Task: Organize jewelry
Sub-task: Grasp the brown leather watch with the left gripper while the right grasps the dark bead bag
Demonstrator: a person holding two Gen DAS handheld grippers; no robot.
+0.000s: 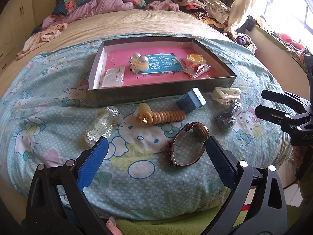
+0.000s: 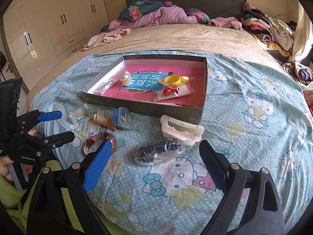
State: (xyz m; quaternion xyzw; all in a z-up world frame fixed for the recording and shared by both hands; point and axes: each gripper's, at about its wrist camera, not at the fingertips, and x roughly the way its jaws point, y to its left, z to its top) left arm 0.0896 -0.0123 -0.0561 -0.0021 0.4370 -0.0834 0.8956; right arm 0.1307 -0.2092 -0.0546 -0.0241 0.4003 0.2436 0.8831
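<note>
Midway through sorting — left gripper and right gripper both spread wide and holding nothing, watch at lower centre on the bed beside the left fingers, likely next to lift into the box.

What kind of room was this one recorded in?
Almost certainly a bedroom: the work surface is a bed with rumpled bedding against a headboard, built-in wardrobes line the wall, and clothes are heaped along one side.
</note>
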